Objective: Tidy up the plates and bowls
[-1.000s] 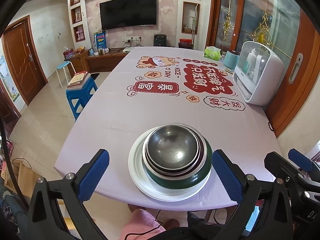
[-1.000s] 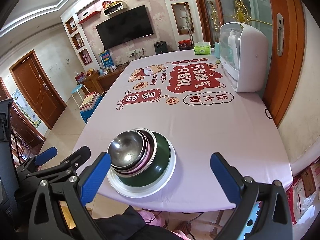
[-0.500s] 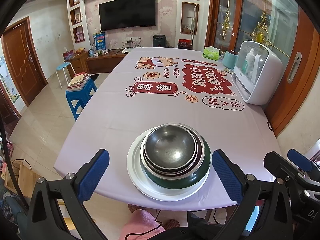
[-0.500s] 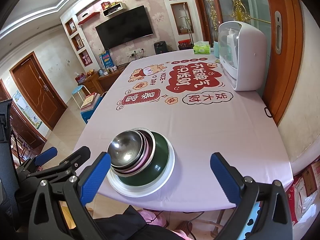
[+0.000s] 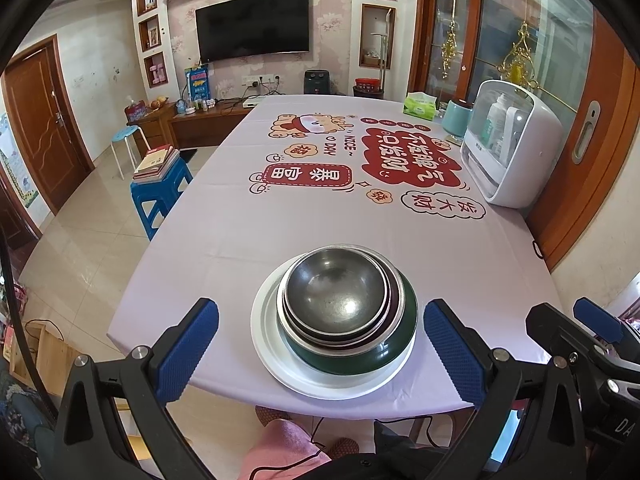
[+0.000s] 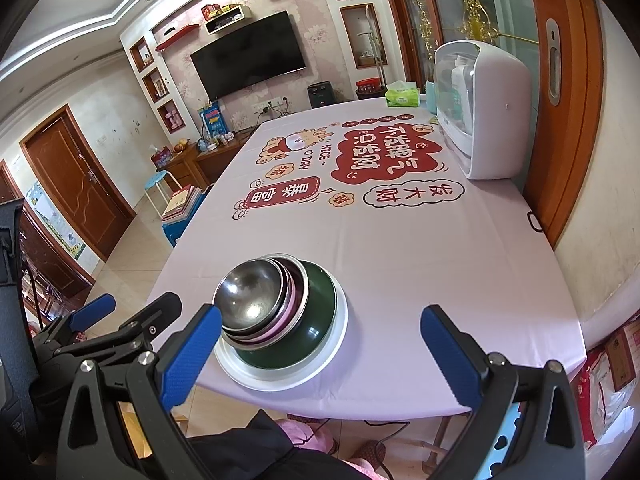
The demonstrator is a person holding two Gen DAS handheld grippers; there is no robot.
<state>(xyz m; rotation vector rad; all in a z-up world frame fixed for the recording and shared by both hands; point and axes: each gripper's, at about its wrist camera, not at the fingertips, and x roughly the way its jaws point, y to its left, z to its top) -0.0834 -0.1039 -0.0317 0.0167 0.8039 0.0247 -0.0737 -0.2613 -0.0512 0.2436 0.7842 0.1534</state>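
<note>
My left gripper (image 5: 321,344) and right gripper (image 6: 320,350) hover with jaws wide apart, empty. Bowls (image 5: 340,300) sit nested on a white plate (image 5: 272,360) near the surface (image 5: 280,220) edge.

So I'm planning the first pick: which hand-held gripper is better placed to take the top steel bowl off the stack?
Left, probably. The left hand-held gripper is open with the top steel bowl centred between its fingers. The right hand-held gripper, also open, has the stack off toward its left finger.

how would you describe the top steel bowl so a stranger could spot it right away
On the table, a white plate sits at the near edge, holding nested bowls. The steel bowl is innermost and uppermost: plain dull metal, unlike the dark green bowl at the bottom.
</note>
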